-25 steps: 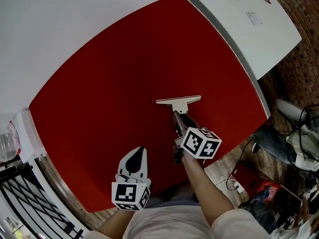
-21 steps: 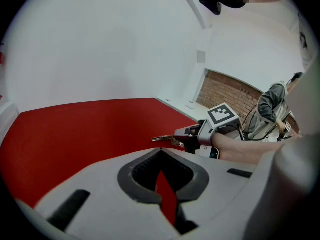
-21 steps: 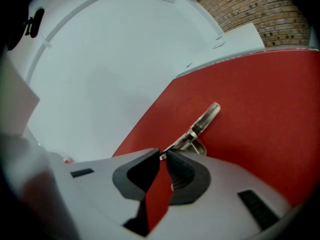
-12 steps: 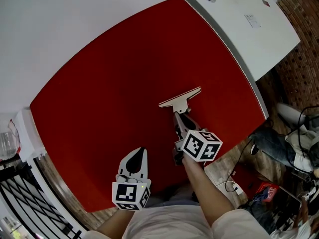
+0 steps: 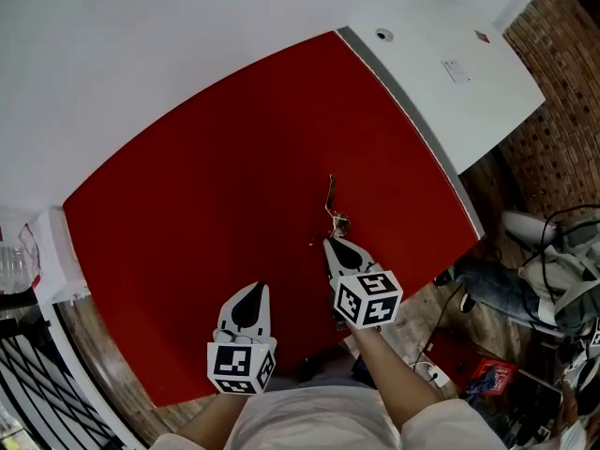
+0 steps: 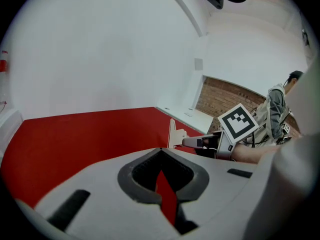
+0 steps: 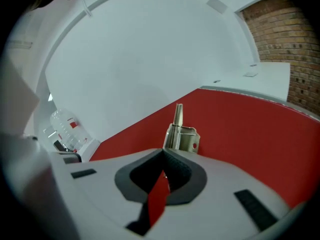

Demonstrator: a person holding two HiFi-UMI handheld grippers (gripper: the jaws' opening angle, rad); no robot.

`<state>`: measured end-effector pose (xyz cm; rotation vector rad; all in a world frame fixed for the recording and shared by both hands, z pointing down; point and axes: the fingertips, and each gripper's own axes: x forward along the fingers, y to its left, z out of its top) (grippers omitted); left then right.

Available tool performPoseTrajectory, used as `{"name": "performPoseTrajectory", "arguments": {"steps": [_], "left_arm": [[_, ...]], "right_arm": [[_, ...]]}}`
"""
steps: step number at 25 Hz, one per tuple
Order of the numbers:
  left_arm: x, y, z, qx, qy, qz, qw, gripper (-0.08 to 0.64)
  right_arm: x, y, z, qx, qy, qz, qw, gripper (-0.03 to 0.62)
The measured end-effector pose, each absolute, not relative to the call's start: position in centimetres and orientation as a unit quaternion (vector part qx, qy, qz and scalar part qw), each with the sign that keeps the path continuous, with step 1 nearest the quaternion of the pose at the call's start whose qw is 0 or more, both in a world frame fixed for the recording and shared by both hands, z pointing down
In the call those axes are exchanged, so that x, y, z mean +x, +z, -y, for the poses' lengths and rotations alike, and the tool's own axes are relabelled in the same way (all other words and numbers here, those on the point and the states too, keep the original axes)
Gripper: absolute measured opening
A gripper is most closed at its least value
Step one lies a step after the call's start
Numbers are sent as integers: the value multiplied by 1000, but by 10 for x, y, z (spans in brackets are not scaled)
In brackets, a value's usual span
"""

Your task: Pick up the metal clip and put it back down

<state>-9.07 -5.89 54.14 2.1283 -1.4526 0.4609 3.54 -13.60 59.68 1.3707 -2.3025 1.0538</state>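
The metal clip (image 5: 332,204) is pinched by its spring end in the tips of the right tool (image 5: 335,242). It stands on edge, with its flat plate pointing away from the person. It appears to hang just clear of the red worktop (image 5: 187,186), above the worktop's near right part. In the right gripper view the clip (image 7: 181,136) sits straight ahead of the clenched jaws. The left tool (image 5: 255,289) hovers over the worktop's near edge, its jaws together on nothing.

The pick-up half looks done, so putting the clip back down is what remains. That calls for turning the clip flat again and lowering it until it rests on the worktop. Only then should the right tool let go, or the clip may tip or skid.
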Motion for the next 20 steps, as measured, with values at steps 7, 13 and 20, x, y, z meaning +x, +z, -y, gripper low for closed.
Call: {"name": "performPoseTrajectory", "arguments": {"steps": [7, 13, 20], "left_arm": [[-98, 511, 44, 784, 167, 550, 235, 6], [-106, 480, 28, 784, 146, 565, 211, 6], [-105, 451, 15, 790, 127, 569, 188, 6]], "right_arm": [[38, 552, 108, 462, 318, 816, 138, 6], [33, 496, 76, 449, 248, 847, 141, 6], [23, 455, 37, 430, 204, 869, 138, 6]]}}
